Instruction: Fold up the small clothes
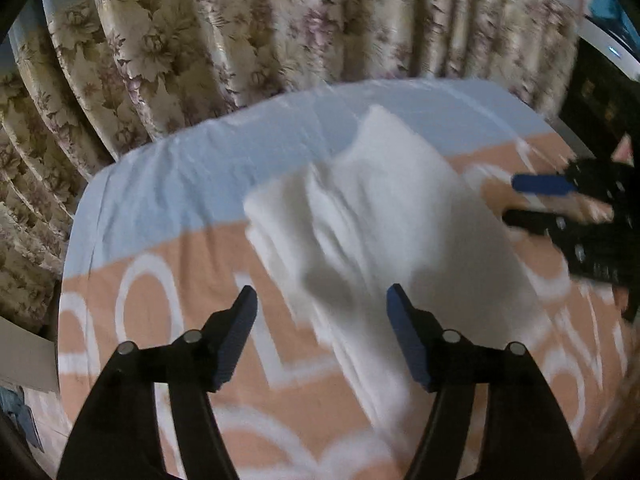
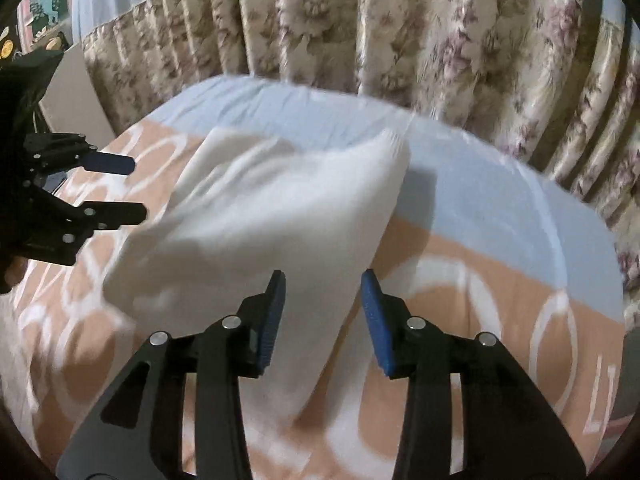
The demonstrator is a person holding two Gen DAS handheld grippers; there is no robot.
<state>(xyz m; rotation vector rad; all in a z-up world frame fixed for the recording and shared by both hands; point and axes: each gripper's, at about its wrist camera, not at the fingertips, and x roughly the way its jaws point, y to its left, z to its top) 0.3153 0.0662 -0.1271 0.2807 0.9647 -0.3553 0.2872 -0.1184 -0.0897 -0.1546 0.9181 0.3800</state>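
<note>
A white garment [image 1: 384,216] lies partly folded and rumpled on an orange and light-blue blanket [image 1: 168,208]; it also shows in the right wrist view [image 2: 272,216]. My left gripper [image 1: 320,296] is open and empty, just above the garment's near edge. My right gripper [image 2: 322,280] is open and empty over the garment's near right corner. The right gripper also shows in the left wrist view [image 1: 524,198] at the garment's right side, and the left gripper shows in the right wrist view [image 2: 132,190] at its left side. Both views are motion-blurred.
A floral curtain [image 1: 248,40] hangs right behind the blanket-covered surface [image 2: 500,208]. A cardboard box [image 2: 76,92] stands at the left, dark furniture [image 1: 600,96] at the right. The blanket's far edge drops off by the curtain.
</note>
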